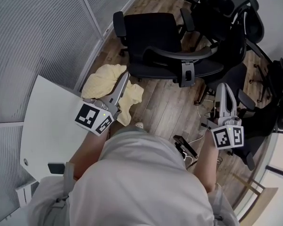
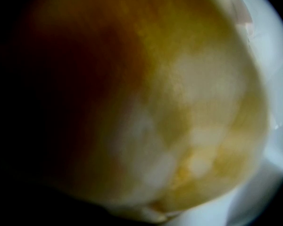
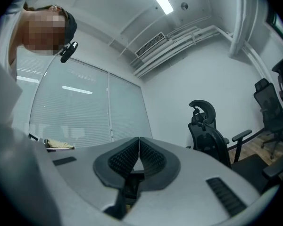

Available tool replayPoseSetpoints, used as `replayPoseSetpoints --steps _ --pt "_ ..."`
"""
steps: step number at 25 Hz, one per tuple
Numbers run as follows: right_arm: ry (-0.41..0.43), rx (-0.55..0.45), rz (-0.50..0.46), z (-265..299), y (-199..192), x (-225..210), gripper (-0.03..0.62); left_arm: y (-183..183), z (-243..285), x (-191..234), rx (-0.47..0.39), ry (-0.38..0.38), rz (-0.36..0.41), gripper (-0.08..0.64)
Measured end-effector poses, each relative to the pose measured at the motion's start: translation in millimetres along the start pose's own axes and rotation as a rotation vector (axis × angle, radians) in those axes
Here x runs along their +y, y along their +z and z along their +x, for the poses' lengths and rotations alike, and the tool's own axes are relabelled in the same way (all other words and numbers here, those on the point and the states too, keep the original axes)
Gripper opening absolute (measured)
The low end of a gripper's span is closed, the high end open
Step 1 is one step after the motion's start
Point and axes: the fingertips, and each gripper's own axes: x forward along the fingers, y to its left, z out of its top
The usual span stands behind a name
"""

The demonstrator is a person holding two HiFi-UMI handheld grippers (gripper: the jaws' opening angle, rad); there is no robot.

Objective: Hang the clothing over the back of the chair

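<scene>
Our left gripper (image 1: 125,79) clamped on the yellow clothing (image 1: 103,80), the cloth bunched round its jaws and smothering its own view, hanging near the black chair (image 1: 153,36), our right gripper (image 1: 223,91) well apart from the clothing, jaws pressed together, holding nothing.

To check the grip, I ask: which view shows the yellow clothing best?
The head view: the yellow clothing hangs there from the left gripper. The left gripper view gives only a yellow blur; the right gripper view almost nothing.
</scene>
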Motion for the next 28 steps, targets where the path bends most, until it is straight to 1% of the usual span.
replayPoseSetpoints --steps 6,15,23,28 --pt "-0.005 0.010 0.005 13 -8 0 0.021 -8 3 10 0.011 -0.007 -0.013 0.037" --pt "0.038 0.026 0.015 35 -15 10 0.021 -7 8 15 0.011 -0.005 -0.018 0.037" --pt "0.067 0.035 0.041 53 -15 0 0.021 -2 24 15 0.015 0.008 -0.015 0.037" --pt "0.107 0.056 0.053 75 -15 -14 0.021 2 44 13 0.016 0.031 -0.013 0.037"
